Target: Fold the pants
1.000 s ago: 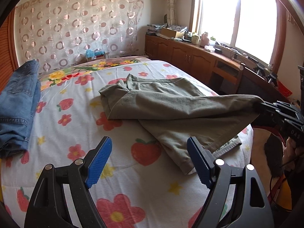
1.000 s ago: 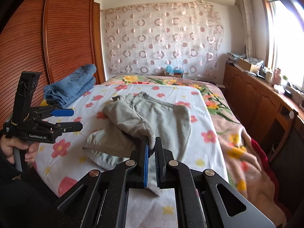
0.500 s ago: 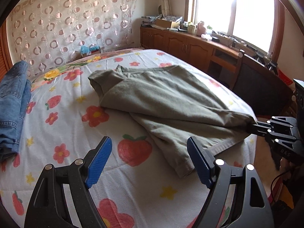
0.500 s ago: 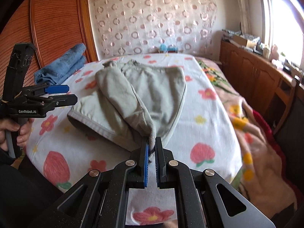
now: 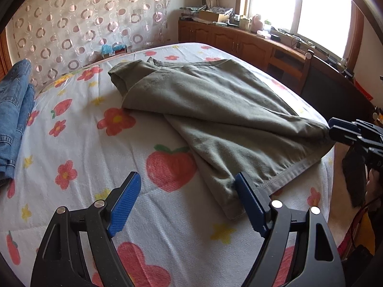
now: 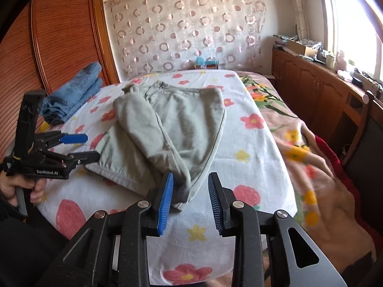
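Pants (image 6: 167, 129), olive, half-folded on bed (image 6: 251, 157); right gripper (image 6: 190, 203) jaws just opening, cuff loose between; left gripper (image 5: 186, 203) jaws wide, empty

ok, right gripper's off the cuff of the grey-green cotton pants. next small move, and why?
Probably close the left gripper on the near hem corner of the grey-green cotton pants. Its jaws stand wide with that corner just inside its right blue pad. The right gripper has just been opening, the leg end lying loose between its pads on the flower-print bedspread, so nothing grips the cloth.
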`<state>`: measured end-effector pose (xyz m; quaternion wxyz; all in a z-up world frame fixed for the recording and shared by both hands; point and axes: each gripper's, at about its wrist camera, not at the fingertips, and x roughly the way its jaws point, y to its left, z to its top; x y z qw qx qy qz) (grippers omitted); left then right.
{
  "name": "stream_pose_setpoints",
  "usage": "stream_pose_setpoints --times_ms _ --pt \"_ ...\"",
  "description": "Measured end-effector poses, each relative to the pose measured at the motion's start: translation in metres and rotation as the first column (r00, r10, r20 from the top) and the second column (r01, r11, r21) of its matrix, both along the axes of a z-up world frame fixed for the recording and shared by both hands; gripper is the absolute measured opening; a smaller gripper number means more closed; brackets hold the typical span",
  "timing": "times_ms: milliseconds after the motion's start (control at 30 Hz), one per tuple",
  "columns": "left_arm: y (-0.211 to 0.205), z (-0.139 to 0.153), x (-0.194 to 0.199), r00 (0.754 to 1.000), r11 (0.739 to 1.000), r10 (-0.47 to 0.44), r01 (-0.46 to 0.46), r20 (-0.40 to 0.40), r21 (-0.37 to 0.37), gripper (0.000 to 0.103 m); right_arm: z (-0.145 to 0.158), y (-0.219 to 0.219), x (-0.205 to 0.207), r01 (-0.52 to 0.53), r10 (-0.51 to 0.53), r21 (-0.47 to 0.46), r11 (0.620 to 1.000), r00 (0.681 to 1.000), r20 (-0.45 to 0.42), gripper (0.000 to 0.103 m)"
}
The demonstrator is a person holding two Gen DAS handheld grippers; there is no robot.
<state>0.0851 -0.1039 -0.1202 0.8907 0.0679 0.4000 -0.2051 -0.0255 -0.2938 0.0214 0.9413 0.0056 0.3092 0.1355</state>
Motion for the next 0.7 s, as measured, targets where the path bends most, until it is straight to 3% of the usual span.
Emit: stream_pose_setpoints --times_ms 133,267,433,700 --pt "0.006 0.008 -0.002 1.0 1.0 0.016 -0.015 0.024 -0.026 0.082 0.011 -0.003 0.002 -0.009 0.009 0.011 1.0 0.999 0.031 0.033" --pt "0.018 0.023 -0.004 0.997 0.998 0.049 -0.046 0.064 -0.051 0.082 0.025 0.008 0.026 -0.036 0.037 -0.01 0.999 0.997 0.069 0.033" --pt "0.035 0.038 -0.002 0.991 0.994 0.09 -0.083 0.104 -0.072 0.082 0.039 0.016 0.063 -0.095 0.093 0.029 0.995 0.993 0.078 0.033" --pt "0.058 0.051 -0.002 0.981 0.988 0.135 -0.122 0.137 -0.099 0.082 0.031 0.042 0.142 -0.161 0.161 0.011 0.987 0.986 -0.042 0.033"
